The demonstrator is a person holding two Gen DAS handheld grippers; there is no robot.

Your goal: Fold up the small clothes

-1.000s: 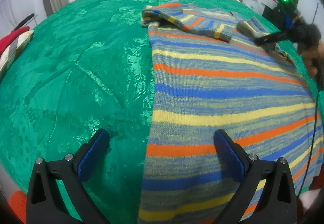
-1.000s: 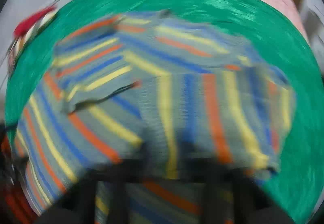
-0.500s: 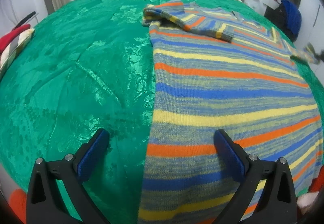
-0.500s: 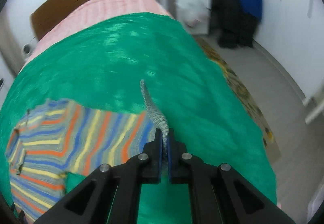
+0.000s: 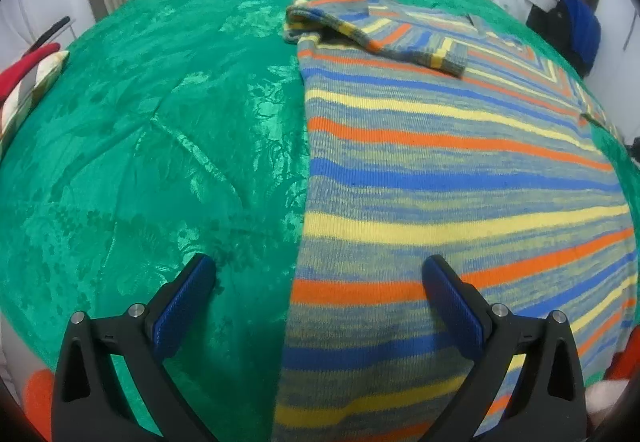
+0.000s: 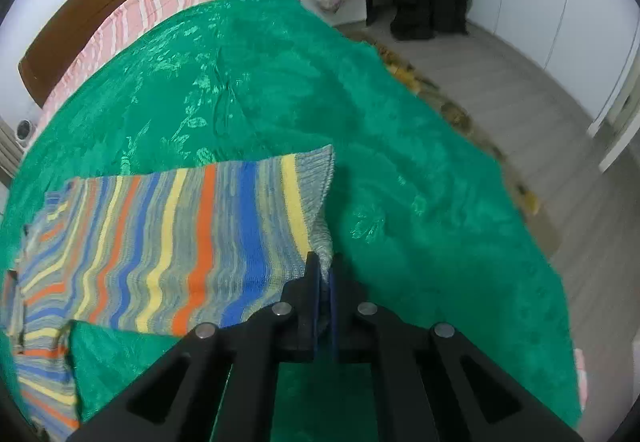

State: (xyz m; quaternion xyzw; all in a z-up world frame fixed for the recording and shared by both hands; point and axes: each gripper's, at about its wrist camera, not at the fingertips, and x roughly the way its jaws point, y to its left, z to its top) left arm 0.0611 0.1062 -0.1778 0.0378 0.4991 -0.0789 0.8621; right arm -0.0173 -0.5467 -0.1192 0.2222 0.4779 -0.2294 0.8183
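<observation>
Only your right wrist view shows the right gripper (image 6: 323, 276), its fingers clamped on the cuff of the striped sweater's (image 5: 460, 178) outstretched sleeve (image 6: 180, 238). Your left view instead shows the sweater's body flat on the green bedspread (image 5: 160, 146), the other sleeve folded across its chest. Your left gripper (image 5: 318, 282) hovers, fingers wide apart, straddling the sweater's left edge, with bare bedspread beyond that edge.
</observation>
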